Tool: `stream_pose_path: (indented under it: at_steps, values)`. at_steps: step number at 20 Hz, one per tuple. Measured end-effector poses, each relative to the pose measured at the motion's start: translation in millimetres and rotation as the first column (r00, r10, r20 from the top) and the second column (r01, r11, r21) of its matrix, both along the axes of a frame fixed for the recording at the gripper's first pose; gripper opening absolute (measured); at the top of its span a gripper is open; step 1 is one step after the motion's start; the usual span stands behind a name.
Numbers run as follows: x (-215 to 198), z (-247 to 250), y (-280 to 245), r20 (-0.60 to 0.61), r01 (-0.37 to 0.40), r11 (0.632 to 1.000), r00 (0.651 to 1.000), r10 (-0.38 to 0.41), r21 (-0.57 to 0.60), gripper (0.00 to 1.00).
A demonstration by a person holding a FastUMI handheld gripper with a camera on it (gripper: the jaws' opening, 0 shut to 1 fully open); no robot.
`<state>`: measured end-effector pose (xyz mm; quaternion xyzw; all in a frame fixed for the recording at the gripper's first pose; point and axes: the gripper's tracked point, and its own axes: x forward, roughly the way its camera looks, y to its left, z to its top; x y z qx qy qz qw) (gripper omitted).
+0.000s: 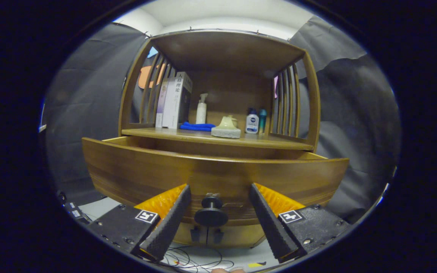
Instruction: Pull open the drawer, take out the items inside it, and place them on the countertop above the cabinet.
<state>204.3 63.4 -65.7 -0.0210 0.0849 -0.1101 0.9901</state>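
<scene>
Black pads: the gripper (218,212) has its two ribbed fingers (169,223) spread wide apart, gripping nothing, with orange backing behind each pad.
Knob: a dark round drawer knob (211,212) sits between the fingers, touching neither; the pads flank it at 9 and 3 o'clock. My guess is the fingers are parted like this because the pull is done, though I cannot rule out a fresh grip being lined up.
Drawer: the wooden drawer (146,170) stands pulled out toward the gripper, its curved front filling the space just beyond the fingertips. From this low angle its front hides the inside, so I cannot tell what lies in it.
Floor edge: thin dark cables (188,259) trail below the knob at 6 o'clock, between the finger bases.
Countertop: the countertop (279,143) runs just above and behind the open drawer at 12 o'clock. It already carries things, so any item taken out would need one of the bare stretches.
On it, left to right: upright books (175,100) leaning by the slatted side, a white pump bottle (201,109), a folded blue cloth (197,126), a pale stone-like ornament (226,128), a white bottle (252,122) and a slim teal bottle (262,120).
Next move, as I judge it: the gripper must rise over the drawer front to look and reach inside.
</scene>
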Motion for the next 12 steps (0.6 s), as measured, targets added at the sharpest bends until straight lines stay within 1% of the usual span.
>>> stream_pose_path:
  at_steps: [12]
  values:
    - [40,0,-8,-0.015,0.002,1.0,1.0,-0.002,0.003,1.0]
